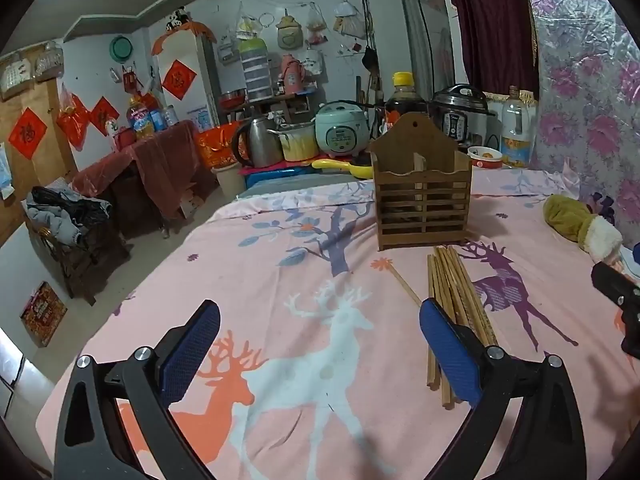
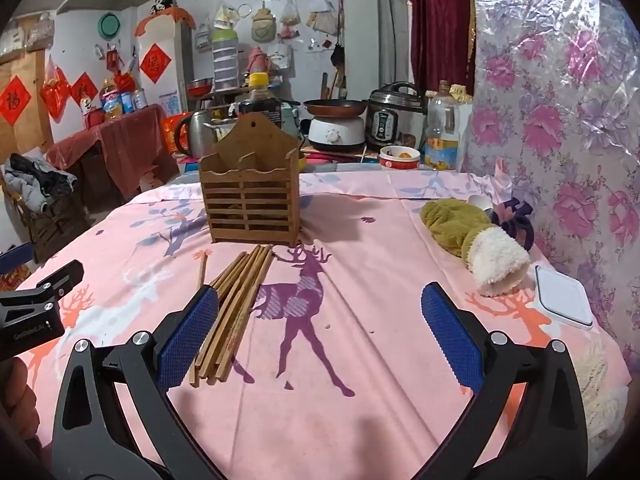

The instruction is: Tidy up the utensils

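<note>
Nothing sorted yet: both grippers, left gripper [image 1: 320, 354] and right gripper [image 2: 320, 340], hover with jaws wide and empty, the bundle of wooden chopsticks [image 2: 234, 304] lying loose on the desk [image 2: 360, 400] between them, wooden utensil holder [image 2: 250, 196] ahead apparently unfilled.

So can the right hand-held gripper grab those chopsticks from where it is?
Probably yes. The right hand-held gripper is wide open and empty, and the chopsticks lie loose on the pink cloth just beside its left finger. Nothing covers them; it would need to shift slightly left.
</note>
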The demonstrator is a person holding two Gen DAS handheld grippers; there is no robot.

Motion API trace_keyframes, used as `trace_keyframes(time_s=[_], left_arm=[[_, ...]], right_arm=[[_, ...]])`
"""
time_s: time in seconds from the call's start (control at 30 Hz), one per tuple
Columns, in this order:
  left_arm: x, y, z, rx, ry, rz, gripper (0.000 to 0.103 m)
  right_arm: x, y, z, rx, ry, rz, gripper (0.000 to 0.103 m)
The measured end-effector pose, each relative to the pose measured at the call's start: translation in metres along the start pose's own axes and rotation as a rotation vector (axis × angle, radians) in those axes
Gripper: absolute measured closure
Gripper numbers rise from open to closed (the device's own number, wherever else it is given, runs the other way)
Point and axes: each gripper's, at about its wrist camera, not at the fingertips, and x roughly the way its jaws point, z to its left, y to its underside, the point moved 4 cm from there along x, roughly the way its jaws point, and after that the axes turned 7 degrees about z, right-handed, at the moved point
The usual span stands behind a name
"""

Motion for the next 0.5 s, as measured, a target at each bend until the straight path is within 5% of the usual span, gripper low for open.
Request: trace_keyframes(time_s=[0.5], left_arm=[[0.003, -0.002, 0.005, 0.01, -0.047, -0.009, 0.005]], right_arm=[[-0.007, 0.003, 0.003, 0.01, -0.007, -0.01, 0.005]])
